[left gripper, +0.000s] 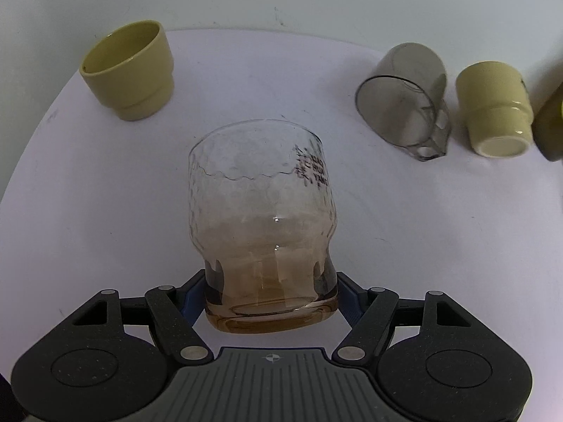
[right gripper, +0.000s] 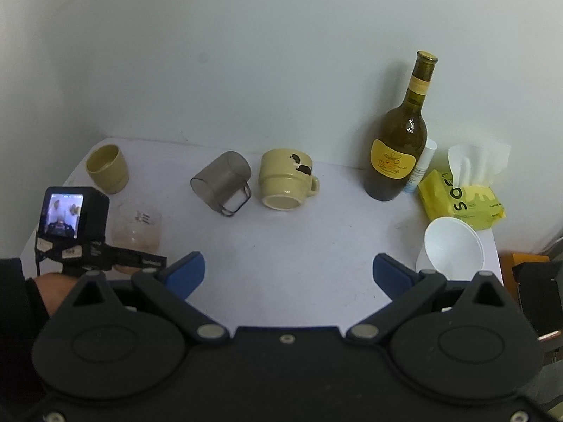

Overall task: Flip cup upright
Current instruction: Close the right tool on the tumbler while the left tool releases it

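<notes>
The glass cup sits clamped at its base between the left hand-held gripper pads, mouth pointing away; judge it best to release gently once its base rests flat on the desk. The right hand-held gripper hangs apart, empty.

A: Beside the yellow mug, a dark olive shape is cut by the right edge, unidentifiable.
B: Black print on the glass cup is too blurred to read. Right wrist view: the camera hides that cup's left side.
</notes>
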`<state>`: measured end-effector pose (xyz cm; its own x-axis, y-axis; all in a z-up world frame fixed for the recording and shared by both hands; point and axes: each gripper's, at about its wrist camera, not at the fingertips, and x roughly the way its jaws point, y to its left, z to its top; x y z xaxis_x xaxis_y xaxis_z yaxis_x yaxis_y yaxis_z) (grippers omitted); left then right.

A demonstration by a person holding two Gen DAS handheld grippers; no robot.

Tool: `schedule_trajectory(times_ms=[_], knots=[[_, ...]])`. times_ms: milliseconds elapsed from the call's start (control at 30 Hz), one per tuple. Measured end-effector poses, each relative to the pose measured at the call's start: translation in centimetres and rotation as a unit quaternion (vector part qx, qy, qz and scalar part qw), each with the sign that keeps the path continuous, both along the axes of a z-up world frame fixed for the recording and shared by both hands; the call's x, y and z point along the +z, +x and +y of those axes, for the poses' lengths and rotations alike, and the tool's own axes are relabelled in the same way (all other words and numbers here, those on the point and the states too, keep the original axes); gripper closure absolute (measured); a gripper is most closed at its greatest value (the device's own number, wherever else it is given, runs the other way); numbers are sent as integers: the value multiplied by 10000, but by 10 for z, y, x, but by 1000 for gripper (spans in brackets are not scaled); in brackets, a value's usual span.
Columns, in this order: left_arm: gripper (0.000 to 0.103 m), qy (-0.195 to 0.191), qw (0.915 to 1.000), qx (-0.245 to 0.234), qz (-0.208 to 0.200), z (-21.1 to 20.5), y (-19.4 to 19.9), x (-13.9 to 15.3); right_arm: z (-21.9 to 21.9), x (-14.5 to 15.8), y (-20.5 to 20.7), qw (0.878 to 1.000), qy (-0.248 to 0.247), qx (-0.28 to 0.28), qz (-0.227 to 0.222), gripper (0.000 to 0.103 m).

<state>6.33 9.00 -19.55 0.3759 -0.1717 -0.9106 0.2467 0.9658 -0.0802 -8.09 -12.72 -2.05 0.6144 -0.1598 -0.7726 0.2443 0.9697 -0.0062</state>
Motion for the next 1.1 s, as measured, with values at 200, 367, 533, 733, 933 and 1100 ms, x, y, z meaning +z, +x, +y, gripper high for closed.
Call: schedule_trajectory(times_ms=[200, 367, 533, 733, 933, 1100], knots=[[16, 180, 9987, -474, -71, 14, -19, 20, 21, -4, 15, 9998, 164, 63, 130, 0], [13, -99, 9986, -469, -220, 53, -36, 56, 53, -14, 39, 9987, 399, 288, 123, 0], [9, -142, 9987, -97, -477, 129, -37, 71, 88, -43, 72, 9966, 577, 490, 327, 4], [8, -128, 9985, 395, -346, 203, -22, 56, 116, -97, 107, 9959, 234, 418, 769, 9], [8, -203, 9948, 867, -498, 281, -10, 64, 128, -134, 139, 9925, 627, 574, 882, 20], [8, -342, 9918, 1073, -601, 322, -6, 74, 138, -159, 151, 9918, 145, 490, 1175, 24]])
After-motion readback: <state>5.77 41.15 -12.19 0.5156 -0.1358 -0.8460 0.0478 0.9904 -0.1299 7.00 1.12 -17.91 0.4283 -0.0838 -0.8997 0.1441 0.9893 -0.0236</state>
